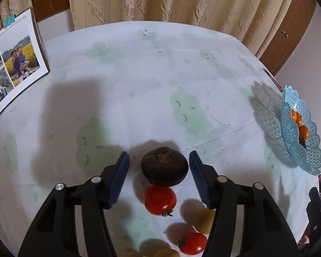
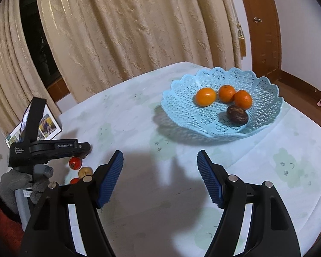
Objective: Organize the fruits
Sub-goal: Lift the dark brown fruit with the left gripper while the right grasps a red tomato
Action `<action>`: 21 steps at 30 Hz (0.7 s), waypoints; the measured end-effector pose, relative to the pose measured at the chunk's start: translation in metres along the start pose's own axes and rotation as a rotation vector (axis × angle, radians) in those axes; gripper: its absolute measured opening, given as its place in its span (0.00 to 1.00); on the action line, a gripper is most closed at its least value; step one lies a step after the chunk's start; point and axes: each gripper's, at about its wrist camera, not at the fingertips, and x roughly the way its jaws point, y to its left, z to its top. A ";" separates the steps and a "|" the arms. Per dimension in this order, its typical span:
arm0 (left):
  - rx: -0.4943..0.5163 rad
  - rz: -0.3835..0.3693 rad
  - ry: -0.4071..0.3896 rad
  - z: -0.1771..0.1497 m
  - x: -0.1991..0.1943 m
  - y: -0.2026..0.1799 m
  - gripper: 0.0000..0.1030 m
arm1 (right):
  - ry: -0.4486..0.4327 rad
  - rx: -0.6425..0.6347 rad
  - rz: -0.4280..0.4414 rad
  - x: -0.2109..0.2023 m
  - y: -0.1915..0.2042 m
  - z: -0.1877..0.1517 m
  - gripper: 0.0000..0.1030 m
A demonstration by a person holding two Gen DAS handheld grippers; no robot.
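Two views look out along hand-held tongs over a round worktop (image 1: 139,68) covered in a pale cloth printed with faint green cloud shapes. In the left wrist view, the left tongs (image 1: 159,160) are spread wide and released, their blue ribbed pads standing on either side of a dark brown round fruit (image 1: 164,167) that sits on the cloth between them, with a gap at each side. Just nearer the camera lies a red tomato (image 1: 159,200), close against the dark fruit; a second tomato (image 1: 192,243) lies lower right, and a yellowish-brown fruit (image 1: 204,222) sits beside the right-hand pad, partly hidden by it. At the far right edge stands a light blue lattice basket (image 1: 310,156), seen side-on. A photo calendar (image 1: 12,60) leans at the far left, with cream curtains (image 1: 171,0) behind the worktop. In the right wrist view, the right tongs (image 2: 160,162) are also open and hold nothing, hanging over bare cloth. Beyond them the basket holds three oranges (image 2: 205,96) grouped together and another dark brown fruit (image 2: 237,115) just in front of them. At the left, a gloved hand (image 2: 23,182) holds the other device above the tomatoes.
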 end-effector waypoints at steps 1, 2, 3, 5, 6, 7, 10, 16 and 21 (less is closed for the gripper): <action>0.001 -0.007 0.002 0.000 0.001 0.000 0.49 | 0.003 -0.004 0.001 0.001 0.001 0.000 0.71; 0.003 -0.014 0.002 0.000 0.001 0.000 0.48 | 0.009 -0.008 0.003 0.002 0.004 -0.001 0.71; 0.007 -0.018 -0.001 0.000 0.000 -0.001 0.45 | 0.012 -0.012 0.005 0.003 0.005 -0.001 0.71; 0.009 -0.025 -0.005 0.001 -0.002 -0.001 0.43 | 0.022 -0.018 0.015 0.006 0.009 -0.001 0.71; 0.004 -0.027 -0.010 0.001 -0.005 0.001 0.43 | 0.027 -0.019 0.021 0.007 0.011 -0.001 0.71; -0.002 -0.029 -0.015 0.002 -0.007 0.003 0.43 | 0.033 -0.021 0.028 0.008 0.013 -0.001 0.71; -0.017 -0.038 -0.036 0.005 -0.017 0.008 0.43 | 0.051 -0.041 0.050 0.012 0.023 0.001 0.71; -0.045 -0.049 -0.125 0.012 -0.054 0.020 0.43 | 0.112 -0.117 0.126 0.030 0.058 0.008 0.71; -0.067 -0.034 -0.210 0.016 -0.087 0.030 0.43 | 0.197 -0.189 0.202 0.061 0.097 0.011 0.71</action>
